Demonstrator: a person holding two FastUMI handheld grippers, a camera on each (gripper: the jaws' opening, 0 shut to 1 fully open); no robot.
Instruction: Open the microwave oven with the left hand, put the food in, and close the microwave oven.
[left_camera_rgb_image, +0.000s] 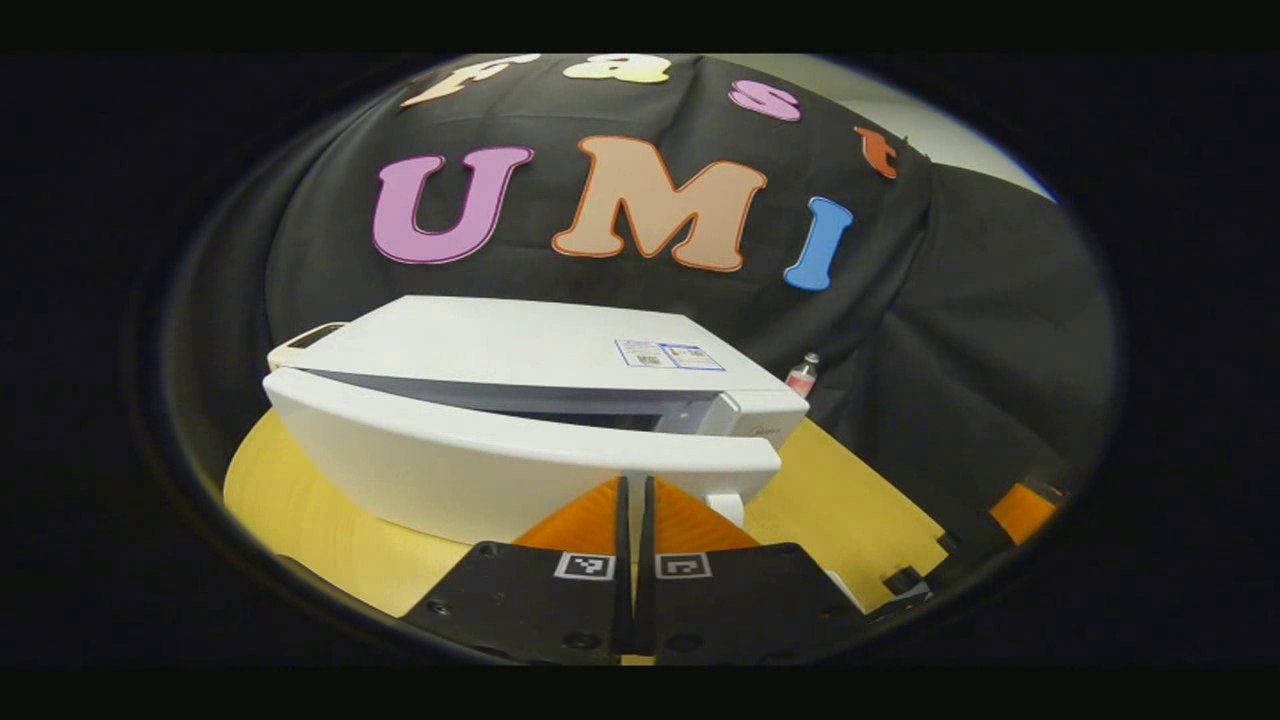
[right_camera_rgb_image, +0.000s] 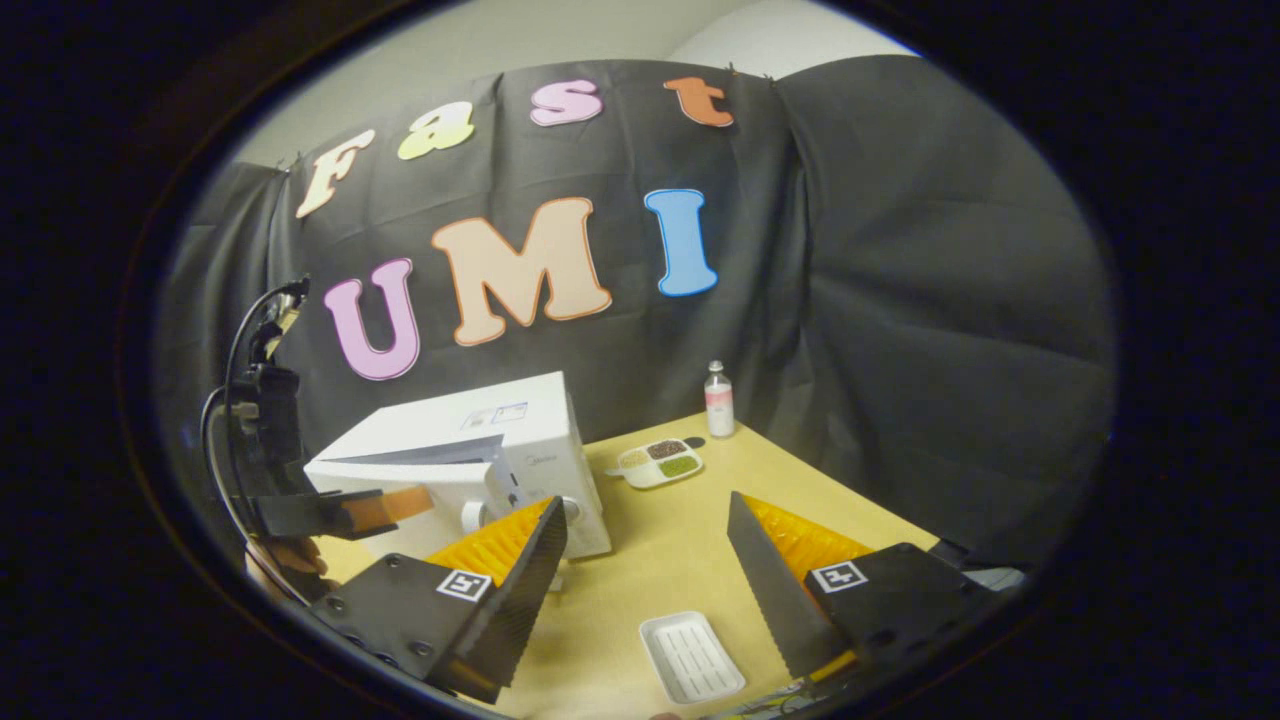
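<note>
The white microwave (left_camera_rgb_image: 520, 345) stands on the wooden table with its door (left_camera_rgb_image: 500, 460) pulled ajar, a dark gap showing along the door's top. My left gripper (left_camera_rgb_image: 635, 482) is shut, its fingertips up against the door's front near its free edge, with nothing seen between them. In the right gripper view the left gripper (right_camera_rgb_image: 345, 512) reaches across the microwave (right_camera_rgb_image: 470, 430) from the left. The food, a white divided plate (right_camera_rgb_image: 660, 462) with brown and green portions, lies on the table right of the microwave. My right gripper (right_camera_rgb_image: 645, 502) hovers open over the table, holding nothing.
A small bottle (right_camera_rgb_image: 718, 400) stands at the table's back edge by the black cloth, also seen as the bottle (left_camera_rgb_image: 802, 375) behind the microwave. A white ribbed tray (right_camera_rgb_image: 692, 657) lies near the front of the table (right_camera_rgb_image: 660, 570). Cables hang by the left gripper.
</note>
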